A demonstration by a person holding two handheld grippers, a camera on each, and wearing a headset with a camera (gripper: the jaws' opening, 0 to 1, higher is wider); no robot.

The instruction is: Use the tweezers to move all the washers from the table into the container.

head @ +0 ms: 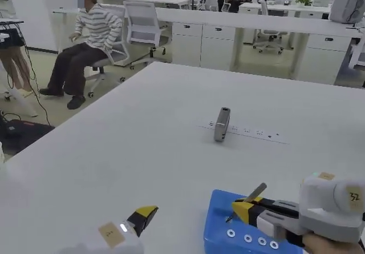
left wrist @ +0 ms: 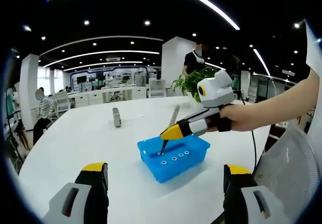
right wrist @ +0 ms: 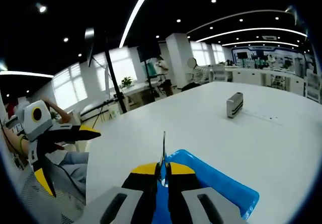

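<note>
1. White worktable (head: 114, 168) in an open office is carrying one blue container (head: 218, 208) at its near edge, with one grey box (head: 222, 124) standing well apart.
2. Four washers (head: 247, 238) are lying in a row inside the container, so the task is looking nearly finished.
3. Tiny marks beside the grey box are proving too small to identify as washers.
4. Right gripper (right wrist: 163, 172) is pinching one pair of tweezers (head: 252, 198), with their tips dipping into the container.
5. Left gripper (left wrist: 163, 183) is hovering near the container, jaws spread wide, holding nothing.

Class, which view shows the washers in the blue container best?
Left gripper view: the washers lie in a row inside the whole container. The head view has them at its bottom edge; in the right gripper view the tool covers them.
</note>
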